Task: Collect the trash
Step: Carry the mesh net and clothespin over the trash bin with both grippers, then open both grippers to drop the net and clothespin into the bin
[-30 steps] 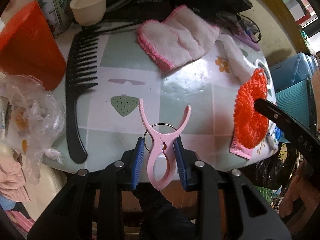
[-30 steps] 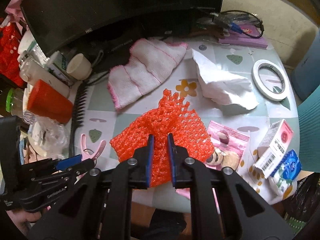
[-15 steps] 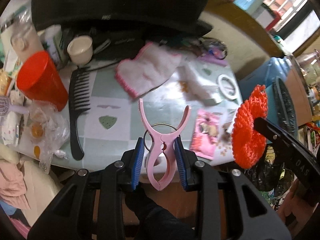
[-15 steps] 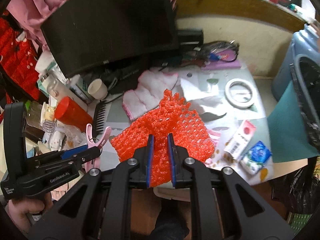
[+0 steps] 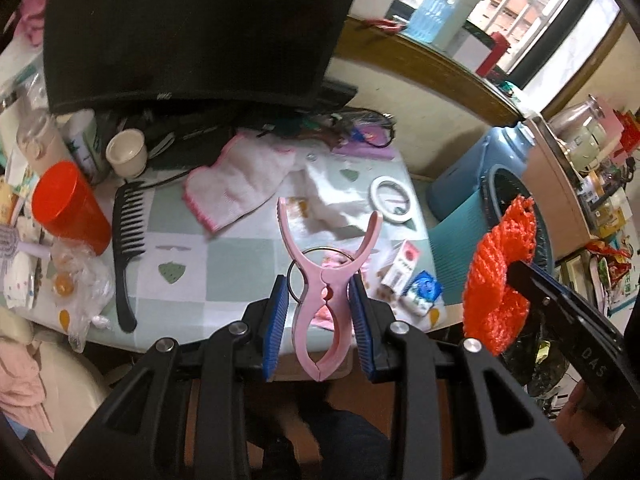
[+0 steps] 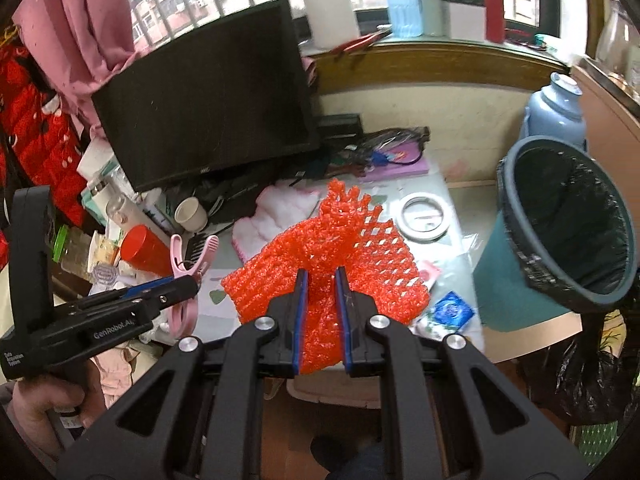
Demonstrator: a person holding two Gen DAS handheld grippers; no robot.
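Right wrist view: right gripper (image 6: pixel 321 316) clamps the orange foam net (image 6: pixel 332 256), left gripper (image 5: pixel 320 320) pinches a pink clothespin (image 5: pixel 326 280). Neither's in the bin (image 6: pixel 520 248) yet, and wrappers (image 6: pixel 448 308) are left on the table (image 5: pixel 224 268).

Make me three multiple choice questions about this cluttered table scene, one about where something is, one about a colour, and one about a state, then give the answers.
1. Where does the black comb lie?
A. in the bin
B. on the table beside the red cup
C. on top of the monitor

2. What colour is the foam net held in the right tool?
A. orange-red
B. blue
C. white

3. What state is the left tool in?
A. open and empty
B. shut on a comb
C. shut on the pink clothes peg

Answers: 1 B, the comb rests flat just right of the cup. 2 A, the mesh between the pads is bright orange-red. 3 C, the peg sits pinched between the blue pads, off the table.
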